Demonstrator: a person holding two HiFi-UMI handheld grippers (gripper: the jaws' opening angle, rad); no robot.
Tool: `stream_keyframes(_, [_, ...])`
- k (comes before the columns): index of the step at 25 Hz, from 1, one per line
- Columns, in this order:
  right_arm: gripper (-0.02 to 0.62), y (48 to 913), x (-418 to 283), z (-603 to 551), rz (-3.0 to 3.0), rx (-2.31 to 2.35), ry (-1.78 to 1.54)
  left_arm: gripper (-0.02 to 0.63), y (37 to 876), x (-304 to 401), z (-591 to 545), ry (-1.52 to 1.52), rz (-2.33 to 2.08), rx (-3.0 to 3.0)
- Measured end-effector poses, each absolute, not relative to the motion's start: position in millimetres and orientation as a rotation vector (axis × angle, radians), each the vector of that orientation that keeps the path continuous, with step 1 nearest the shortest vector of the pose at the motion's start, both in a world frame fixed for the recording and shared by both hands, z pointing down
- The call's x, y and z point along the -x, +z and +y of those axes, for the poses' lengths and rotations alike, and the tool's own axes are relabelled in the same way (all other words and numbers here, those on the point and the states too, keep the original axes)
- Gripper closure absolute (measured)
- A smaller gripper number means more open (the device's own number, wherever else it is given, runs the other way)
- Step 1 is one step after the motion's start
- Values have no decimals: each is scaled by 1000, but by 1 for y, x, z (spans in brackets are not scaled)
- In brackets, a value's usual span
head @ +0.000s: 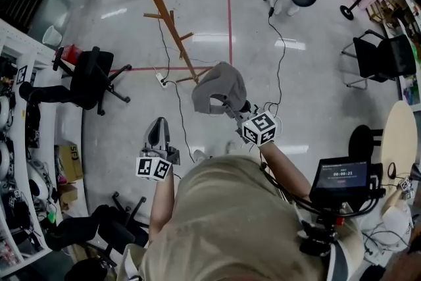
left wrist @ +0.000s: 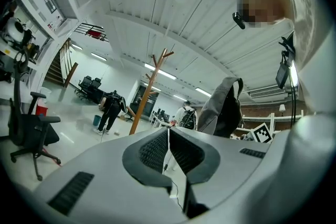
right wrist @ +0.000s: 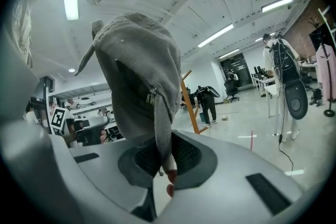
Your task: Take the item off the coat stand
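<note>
R hand-held gripper [right wrist: 165, 159] clamps grey cap [right wrist: 137, 68]; monitor [head: 343, 179] reads 00:00:21.

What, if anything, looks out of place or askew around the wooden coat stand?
Nothing looks spilled or damaged. The grey fabric cap is clear of the wooden coat stand, held in the shut right gripper. The one untidy thing is a black cable trailing across the floor from a white power strip by the stand's base.

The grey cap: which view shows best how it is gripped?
Right gripper view: the right gripper pinches the grey cap close up. Head view shows it from above; left gripper view, from the side.
</note>
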State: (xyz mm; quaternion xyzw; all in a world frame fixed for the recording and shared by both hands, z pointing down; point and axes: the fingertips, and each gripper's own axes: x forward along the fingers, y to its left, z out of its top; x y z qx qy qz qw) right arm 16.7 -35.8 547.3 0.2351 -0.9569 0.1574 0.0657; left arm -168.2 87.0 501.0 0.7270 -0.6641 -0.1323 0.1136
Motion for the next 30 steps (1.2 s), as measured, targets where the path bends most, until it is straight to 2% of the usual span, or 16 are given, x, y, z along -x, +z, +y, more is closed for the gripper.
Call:
stream_keyframes(22, [568, 540, -14, -37, -2905, -777, 461, 585, 493, 176, 85, -355, -1920, -2166])
stream_keyframes(30, [568, 537, -22, -24, -2866, -807, 447, 584, 505, 155, 87, -341, -1823, -2188])
